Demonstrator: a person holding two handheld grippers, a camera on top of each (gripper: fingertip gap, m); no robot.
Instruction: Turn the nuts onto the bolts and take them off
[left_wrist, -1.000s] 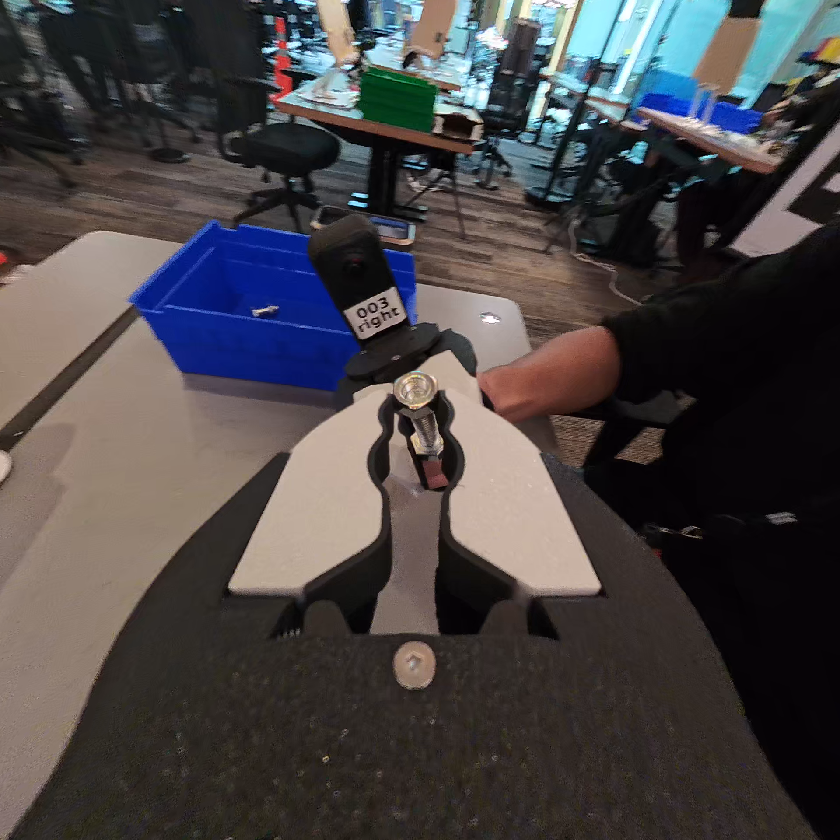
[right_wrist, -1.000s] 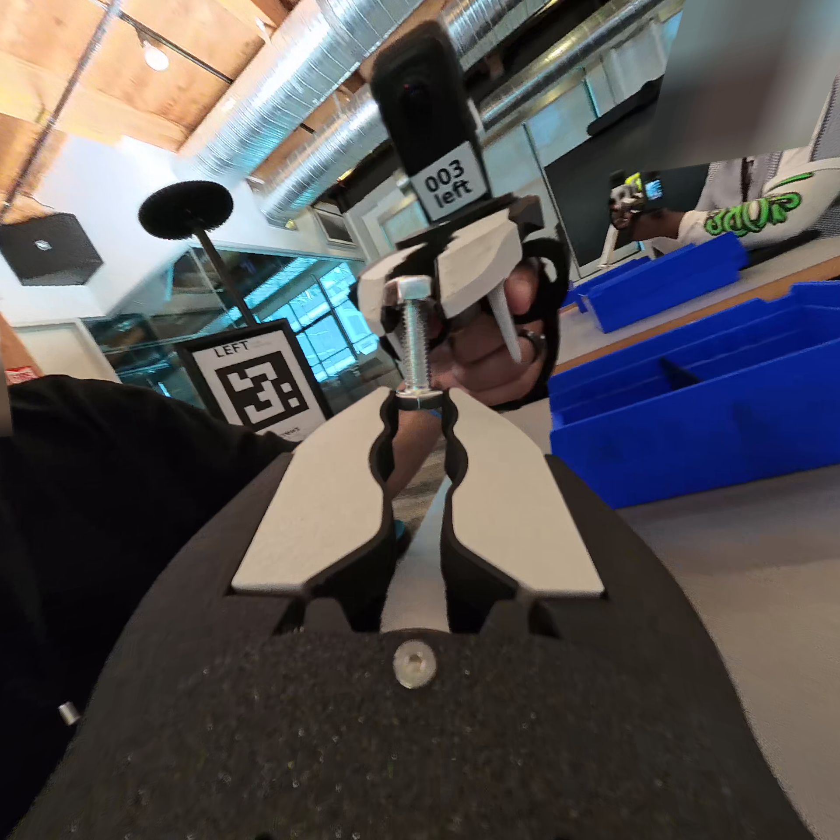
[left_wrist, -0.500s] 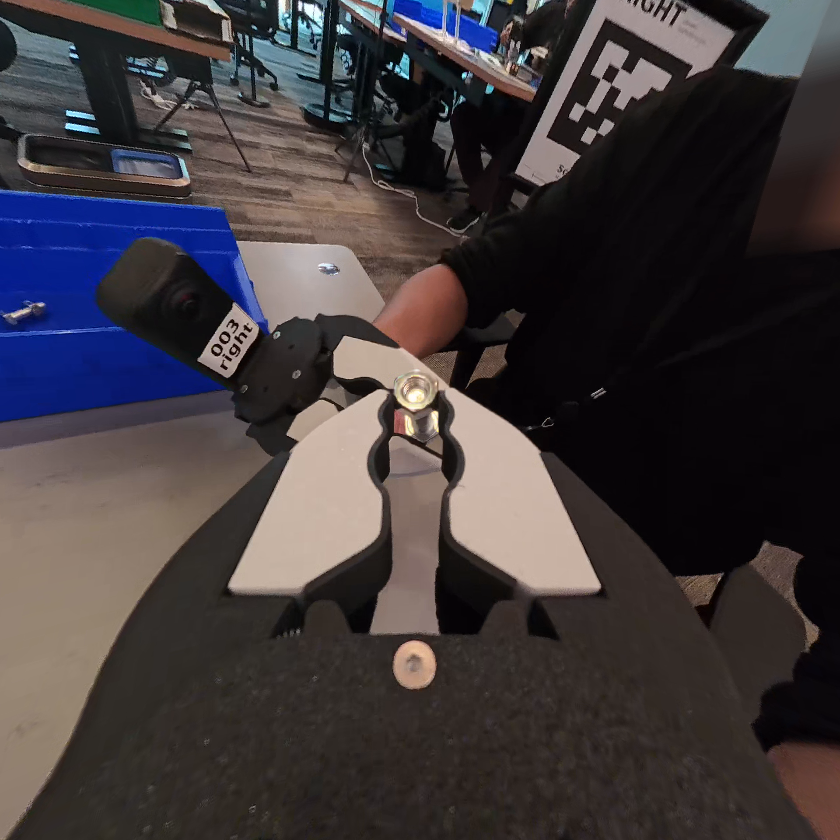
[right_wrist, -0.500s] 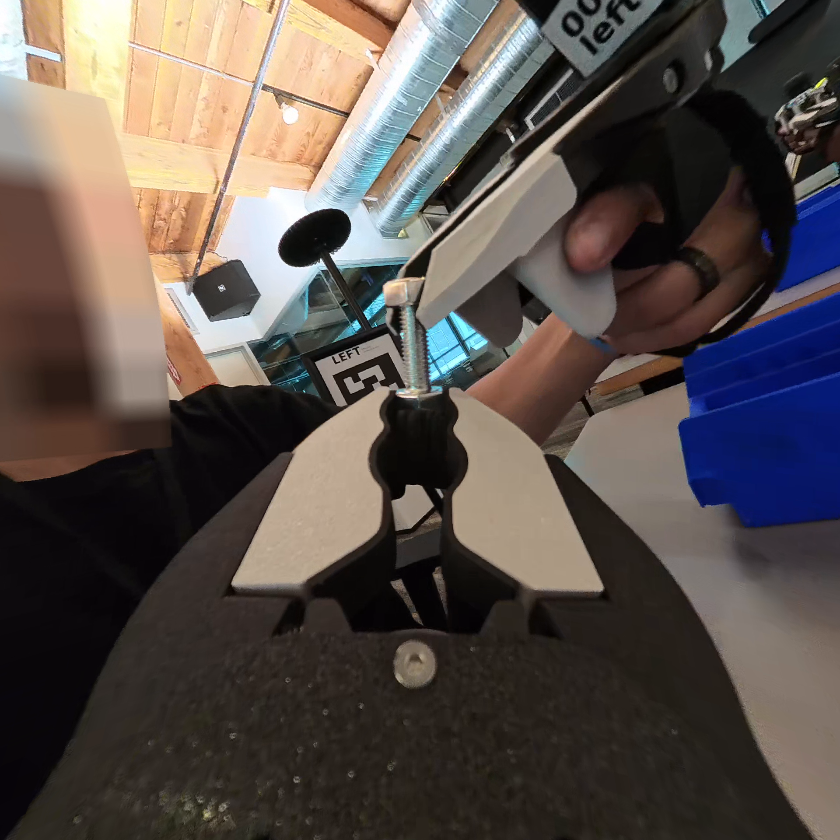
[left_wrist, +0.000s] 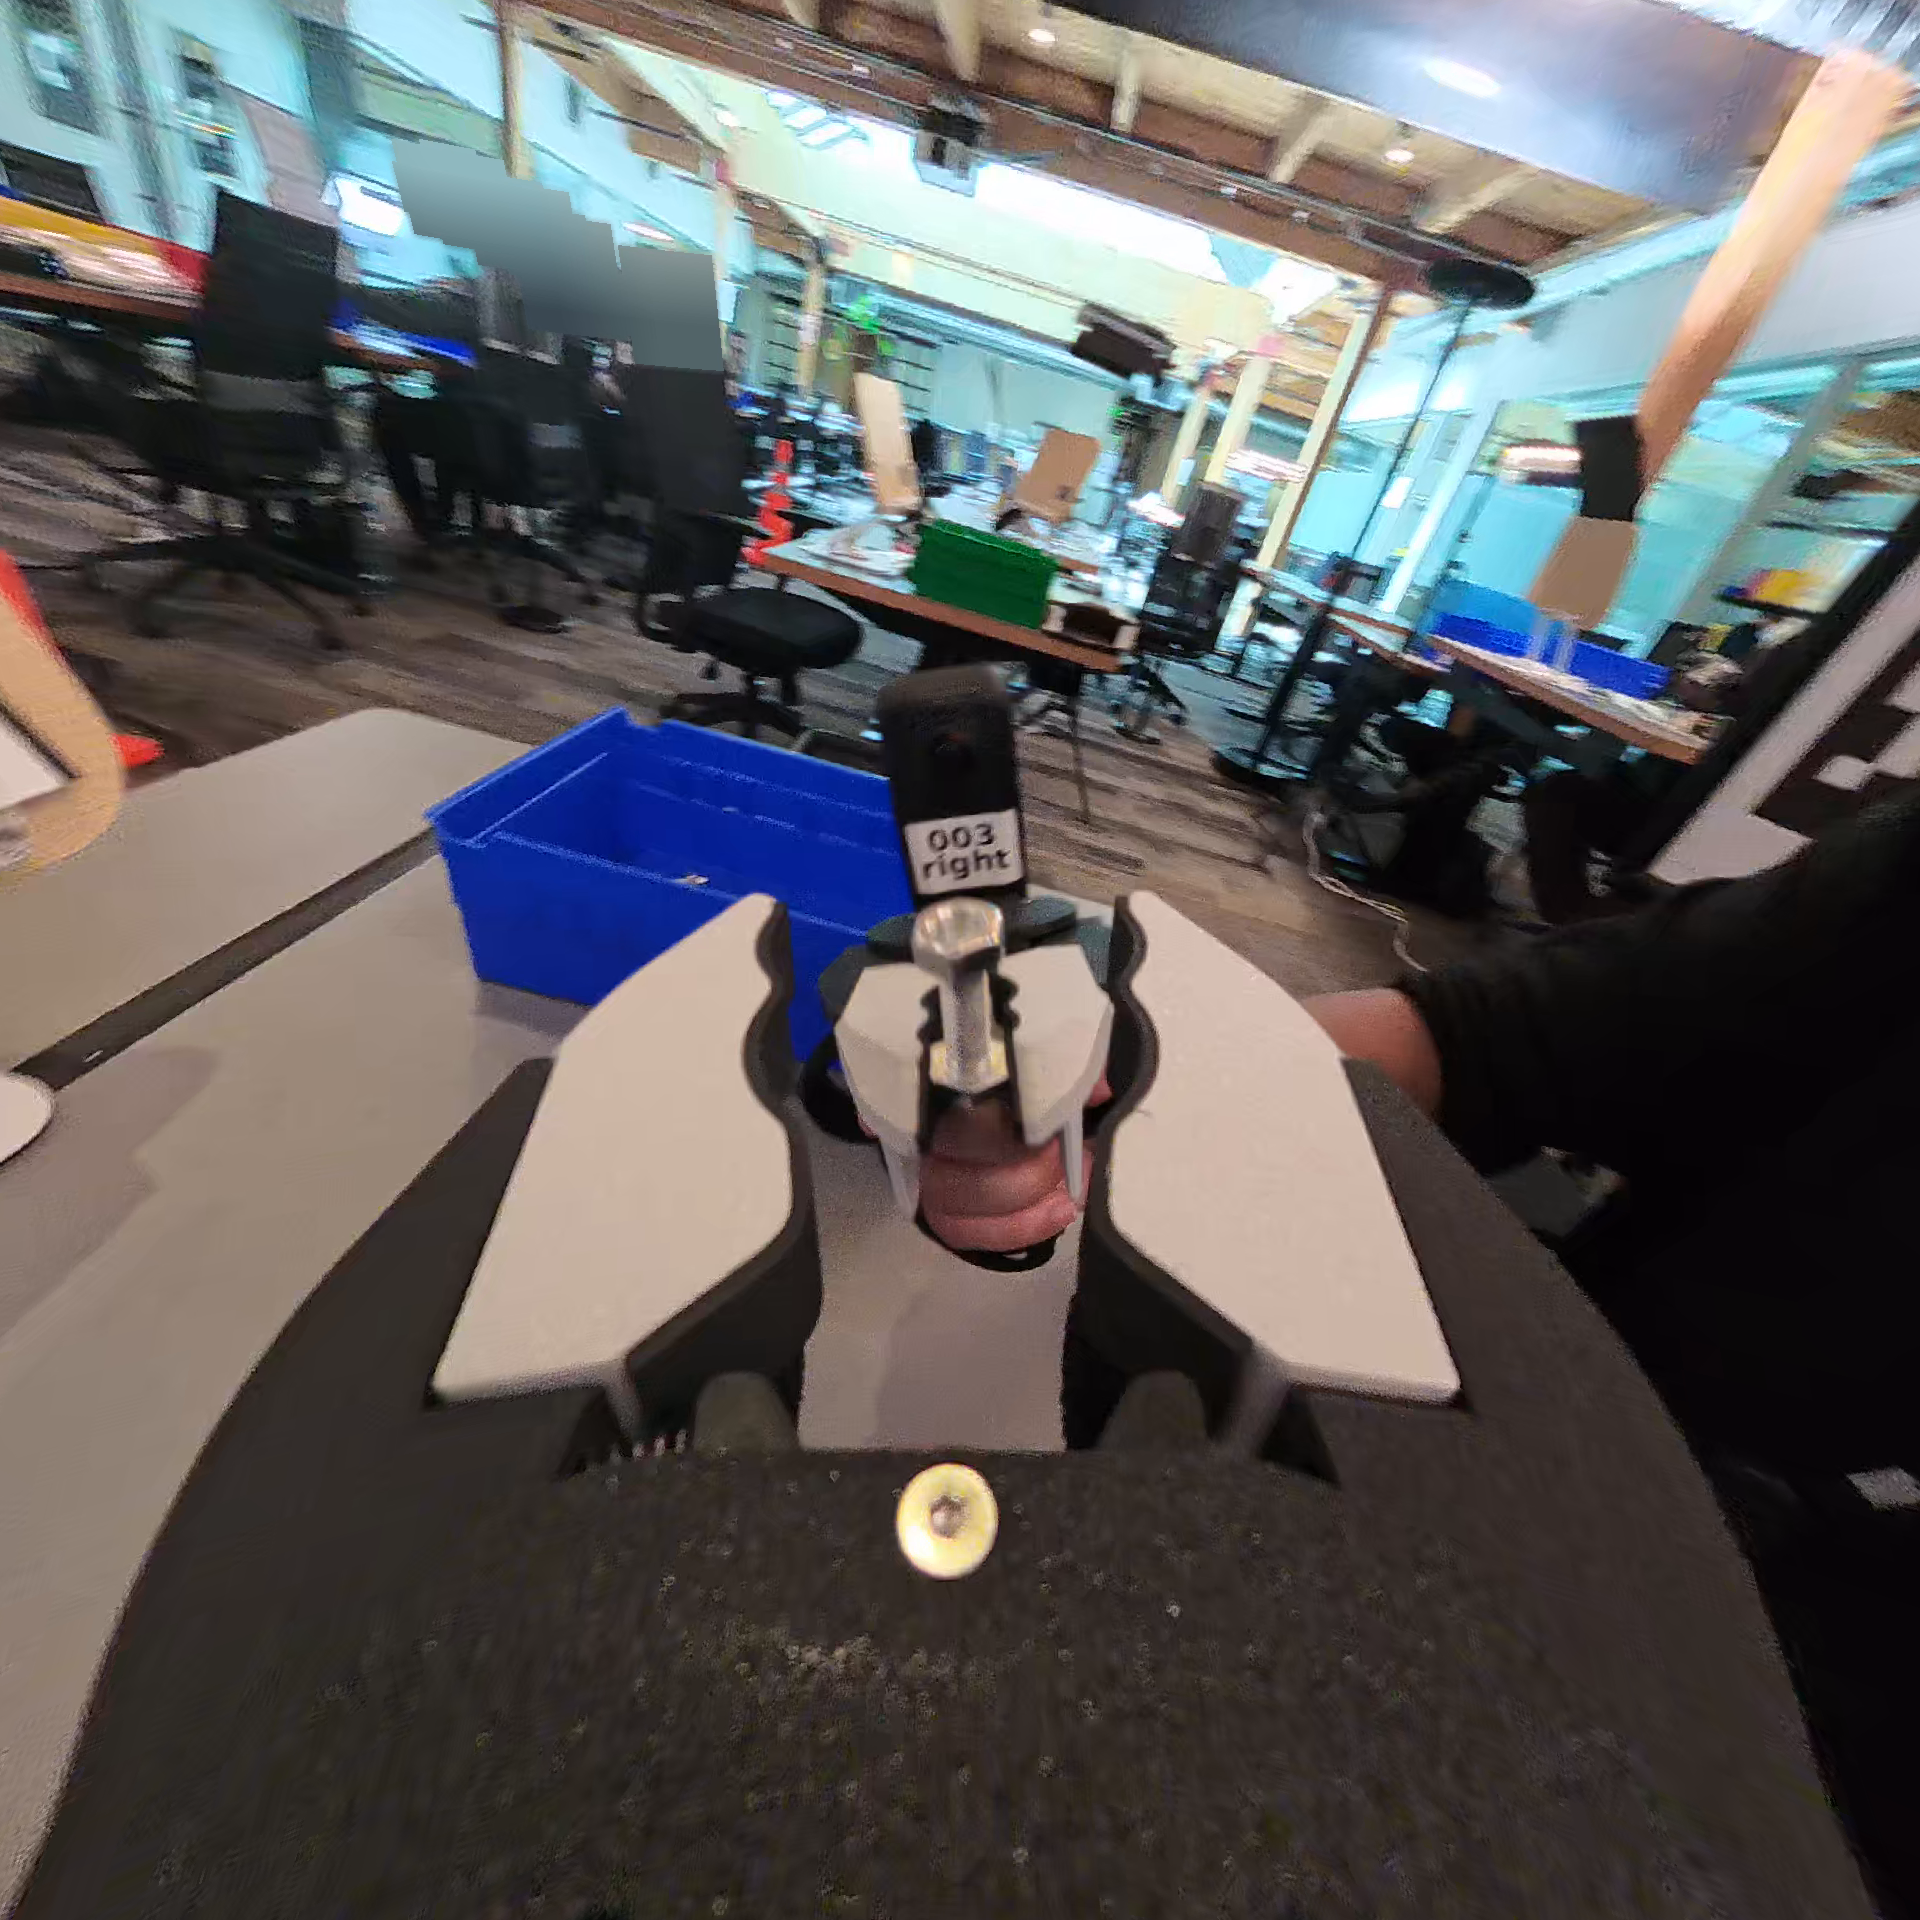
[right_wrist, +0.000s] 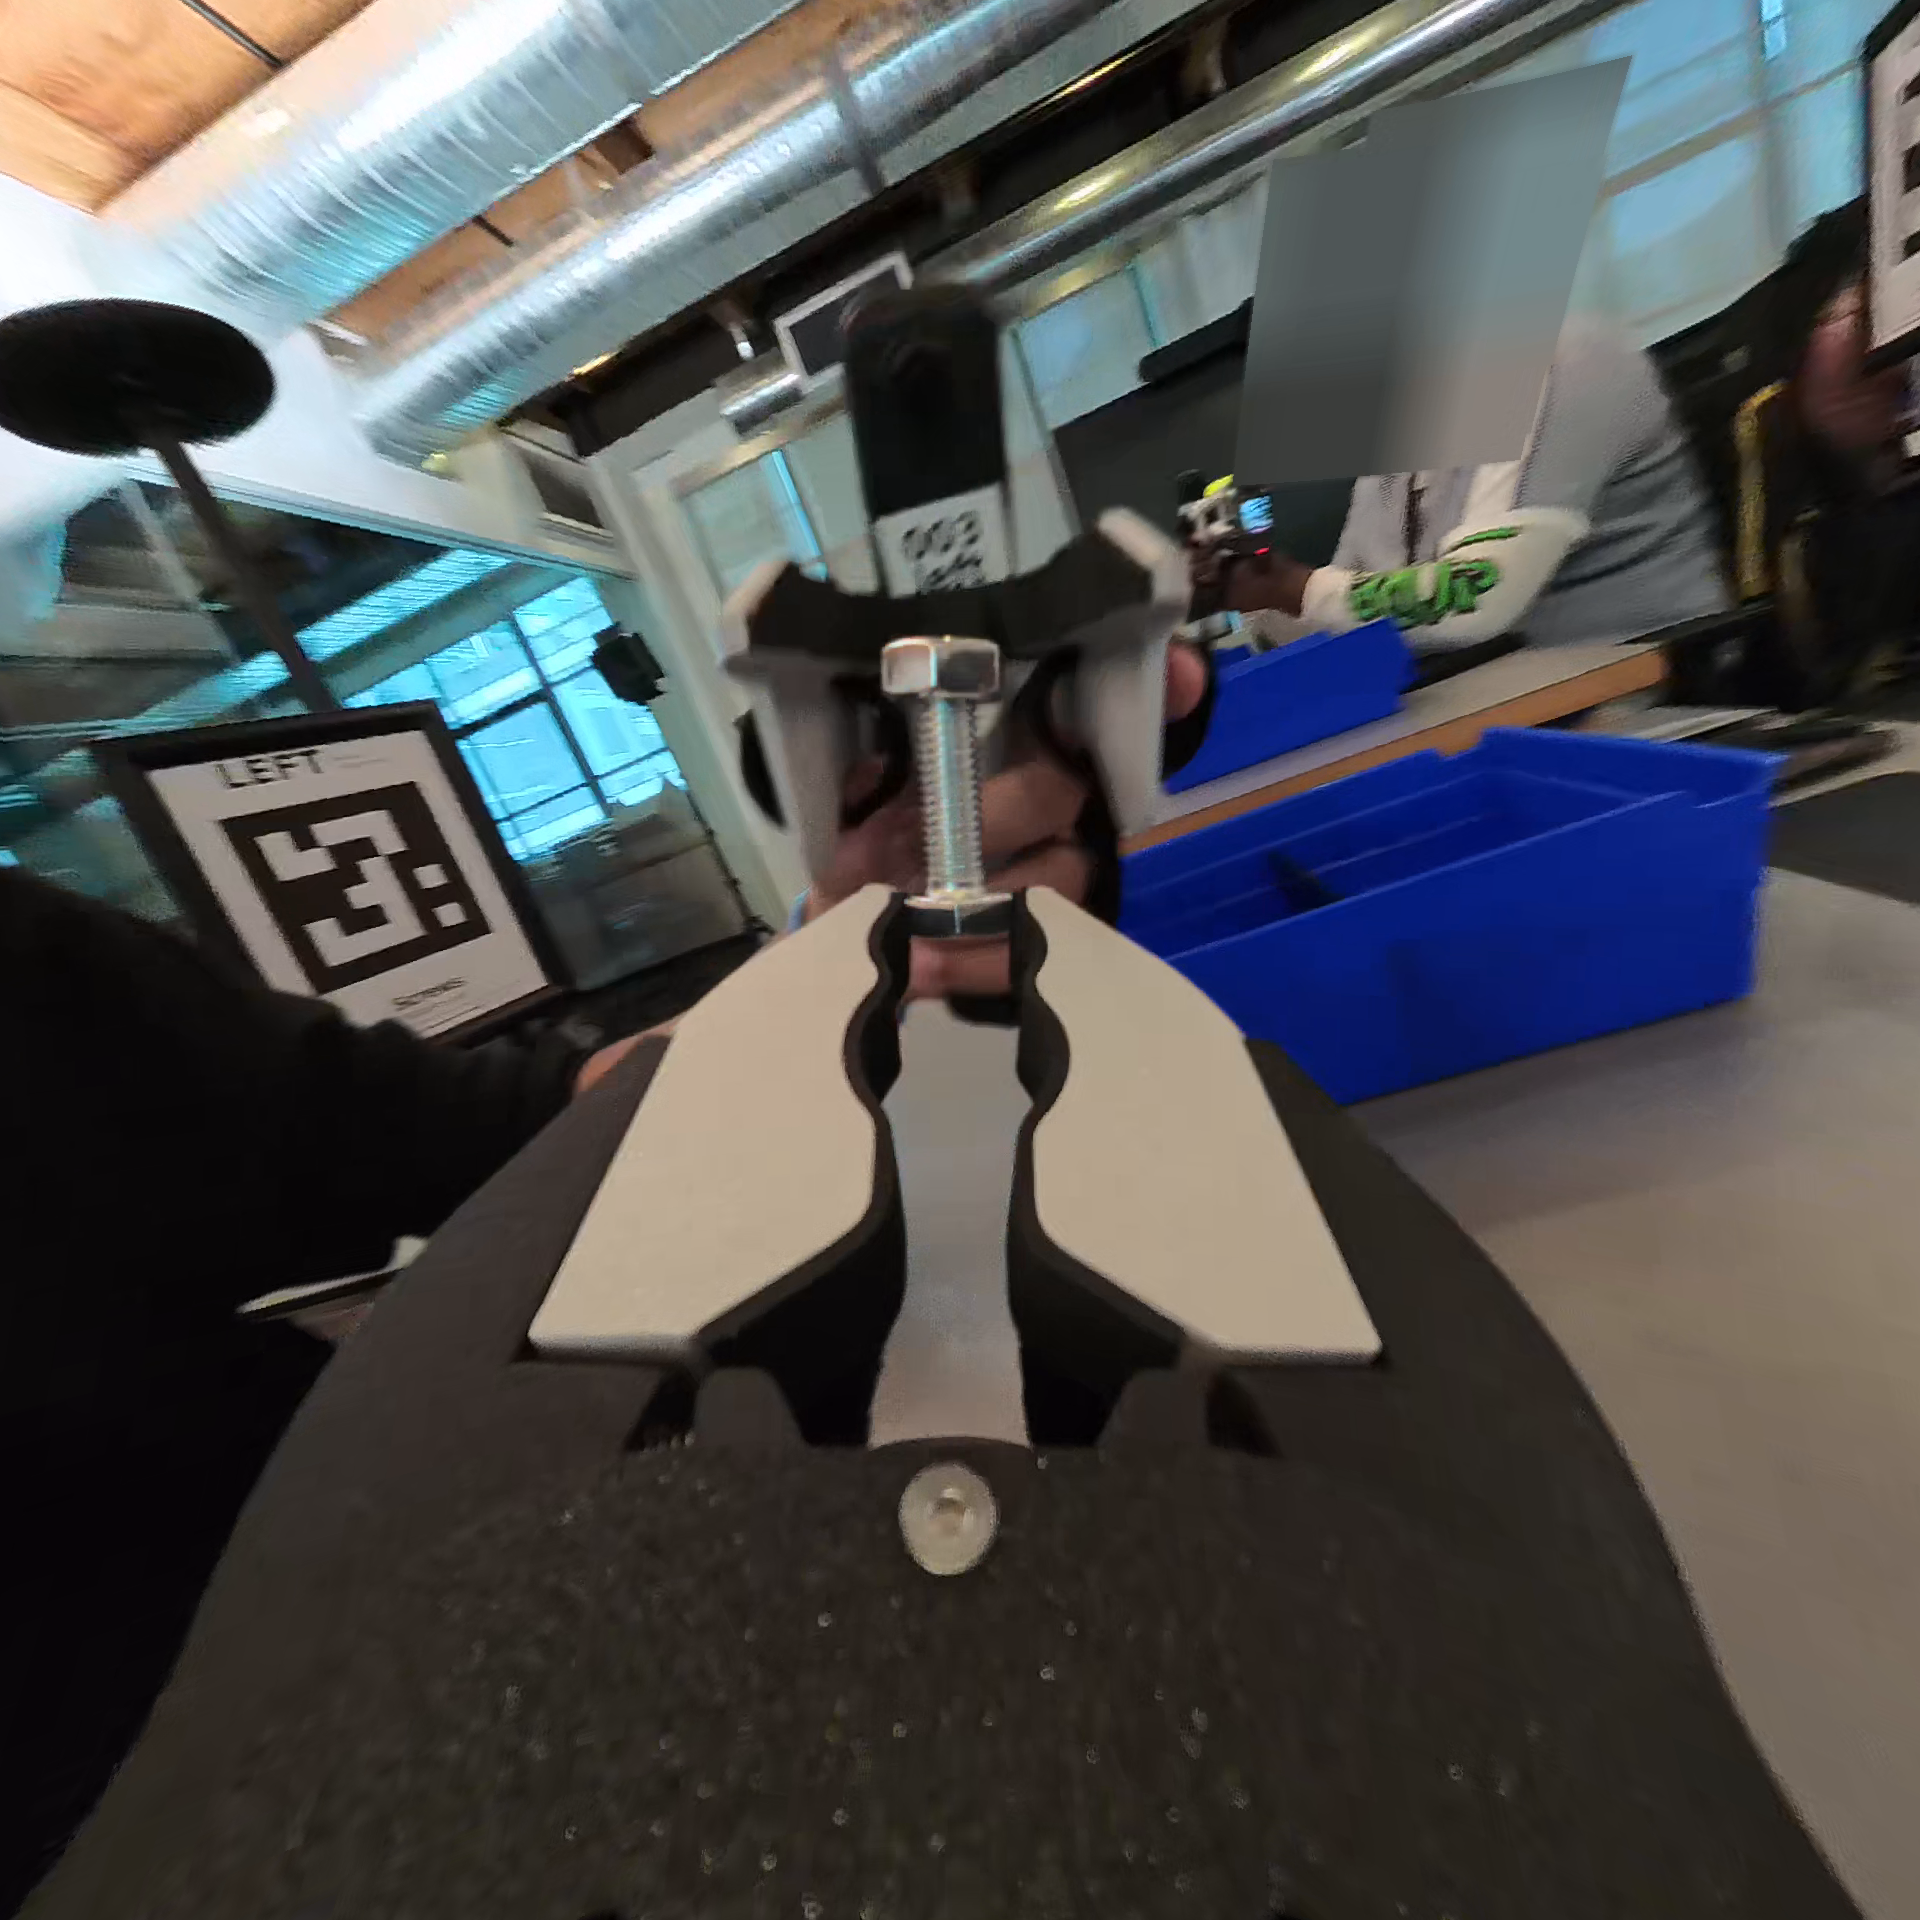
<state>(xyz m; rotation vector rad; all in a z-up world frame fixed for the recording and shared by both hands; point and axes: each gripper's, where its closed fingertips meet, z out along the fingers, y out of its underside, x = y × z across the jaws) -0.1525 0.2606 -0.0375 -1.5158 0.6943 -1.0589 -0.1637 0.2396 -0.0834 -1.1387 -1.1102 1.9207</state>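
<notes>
Right wrist view: right gripper (right_wrist: 956, 914) is clamping the hex nut (right_wrist: 954, 918) with the bolt (right_wrist: 943, 769) upright; left gripper (left_wrist: 951, 961) is standing wide, gripping nothing.

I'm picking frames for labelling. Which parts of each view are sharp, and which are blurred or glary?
Left wrist view: bolt and blue bin fairly sharp; background chairs smeared, straight lines bowed by the wide lens. Right wrist view: bolt and nut crisp; left gripper behind is soft, ceiling ducts streaked, upper-left window blown out.
</notes>
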